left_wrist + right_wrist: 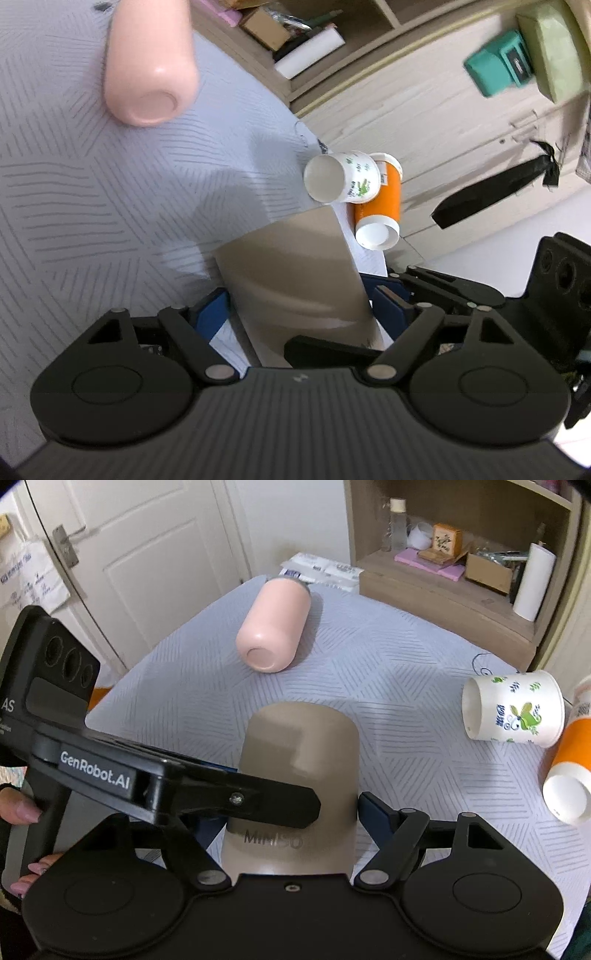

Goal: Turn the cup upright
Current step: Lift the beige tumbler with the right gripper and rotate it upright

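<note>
A taupe MINISO cup (299, 760) sits between both grippers, its closed base pointing away from the right camera. My right gripper (291, 812) has its blue pads on both sides of the cup and is shut on it. My left gripper (299, 306) comes in from the left, crossing the right wrist view, and also clamps the taupe cup (291, 273) between its blue pads. The cup's mouth is hidden behind the gripper bodies.
A pink cup (273, 624) lies on its side at the far middle of the grey patterned tablecloth (388, 664). A white floral paper cup (513, 709) and an orange cup (572, 760) lie on their sides at the right edge. Shelves stand behind.
</note>
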A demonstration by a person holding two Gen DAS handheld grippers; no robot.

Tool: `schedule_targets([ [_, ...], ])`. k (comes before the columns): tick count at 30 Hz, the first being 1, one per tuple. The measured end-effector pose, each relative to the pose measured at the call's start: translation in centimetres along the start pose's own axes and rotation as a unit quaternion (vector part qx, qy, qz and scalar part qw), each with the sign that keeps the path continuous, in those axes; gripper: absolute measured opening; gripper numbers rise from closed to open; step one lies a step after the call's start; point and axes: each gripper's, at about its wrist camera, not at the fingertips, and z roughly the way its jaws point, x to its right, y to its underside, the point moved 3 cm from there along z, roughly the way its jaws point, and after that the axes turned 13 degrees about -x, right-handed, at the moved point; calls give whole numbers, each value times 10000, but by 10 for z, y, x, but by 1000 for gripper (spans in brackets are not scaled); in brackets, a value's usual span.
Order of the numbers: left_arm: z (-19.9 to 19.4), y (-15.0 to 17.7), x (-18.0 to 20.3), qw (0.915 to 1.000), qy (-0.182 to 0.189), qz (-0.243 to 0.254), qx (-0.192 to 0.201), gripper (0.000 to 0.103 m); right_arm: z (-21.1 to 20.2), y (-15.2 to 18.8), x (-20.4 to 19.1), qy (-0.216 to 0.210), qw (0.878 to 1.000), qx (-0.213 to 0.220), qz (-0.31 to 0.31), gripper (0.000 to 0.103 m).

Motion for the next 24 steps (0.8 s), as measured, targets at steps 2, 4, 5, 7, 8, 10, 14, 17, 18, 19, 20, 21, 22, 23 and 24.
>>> schedule_targets([
  [2, -2, 5, 9, 9992, -187, 329, 114, 83, -3, 8, -1, 39, 9998, 174, -85, 81],
  [4, -4, 10, 20, 9968, -392, 659, 235, 83, -6, 16, -4, 139, 9990, 381, -202, 81],
  [5, -4, 13, 25, 9953, -470, 798, 297, 83, -8, 21, -6, 199, 9983, 497, -243, 81],
  [7, -4, 18, 32, 9924, -575, 1022, 360, 82, -11, 31, -8, 293, 9966, 713, -285, 81],
  [8, -4, 21, 35, 9909, -611, 1140, 373, 82, -12, 37, -9, 338, 9957, 815, -298, 81],
  [10, -4, 26, 41, 9874, -674, 1386, 371, 82, -15, 49, -12, 438, 9932, 1031, -323, 81],
  [14, -2, 34, 51, 9812, -667, 1777, 346, 81, -21, 72, -18, 740, 9861, 1443, -351, 81],
  [17, 0, 38, 56, 9795, -585, 1906, 305, 80, -26, 87, -13, 624, 9841, 1664, -43, 81],
  [18, 1, 39, 57, 9787, -587, 1945, 291, 79, -26, 91, -11, 537, 9836, 1719, 75, 81],
  [19, 1, 40, 60, 9770, -606, 2025, 285, 79, -27, 94, -10, 495, 9829, 1767, 143, 81],
  [20, 1, 42, 63, 9750, -632, 2114, 280, 78, -27, 97, -9, 491, 9820, 1812, 181, 81],
  [21, 1, 44, 65, 9734, -655, 2178, 266, 78, -28, 100, -9, 503, 9813, 1848, 203, 81],
  [22, 2, 45, 68, 9721, -678, 2233, 249, 78, -29, 104, -10, 529, 9805, 1880, 198, 81],
  [23, 2, 45, 70, 9710, -676, 2279, 250, 77, -30, 106, -11, 559, 9797, 1913, 192, 81],
  [24, 0, 46, 70, 9708, -621, 2299, 277, 76, -30, 109, -12, 592, 9790, 1940, 185, 81],
])
